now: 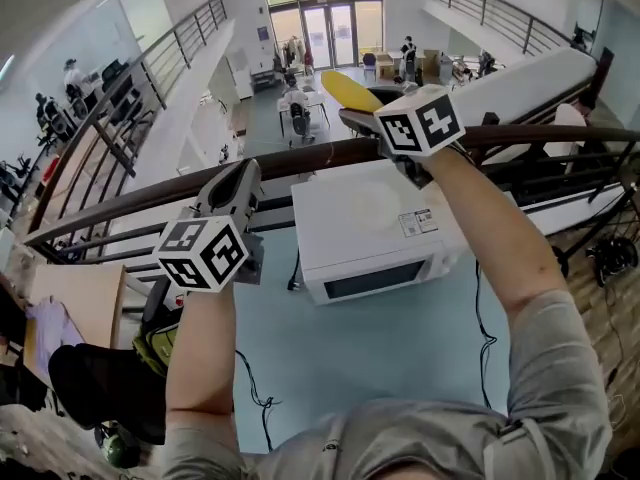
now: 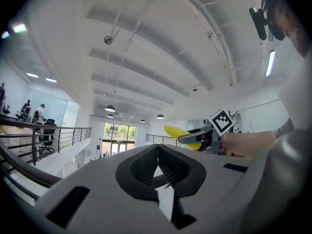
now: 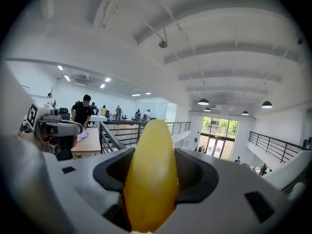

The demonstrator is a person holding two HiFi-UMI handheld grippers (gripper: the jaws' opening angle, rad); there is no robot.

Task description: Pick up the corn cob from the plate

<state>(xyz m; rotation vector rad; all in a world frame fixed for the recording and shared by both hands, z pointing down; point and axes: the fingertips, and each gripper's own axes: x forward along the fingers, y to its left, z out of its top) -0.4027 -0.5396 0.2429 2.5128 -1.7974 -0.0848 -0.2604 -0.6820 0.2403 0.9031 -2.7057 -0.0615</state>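
No words or numbers can be read anywhere; the small label (image 1: pixel 418 223) on top of the white microwave (image 1: pixel 345 243) is too tiny to make out.

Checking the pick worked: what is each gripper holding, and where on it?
Right gripper grips the corn cob around its rear part, the tip jutting ahead; left gripper shut, empty.

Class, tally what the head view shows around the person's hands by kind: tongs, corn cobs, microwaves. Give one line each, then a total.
Tongs: 2 (left tongs shut and empty, right tongs)
Corn cob: 1, gripped by the right tongs
Microwave: 1
Total: 4
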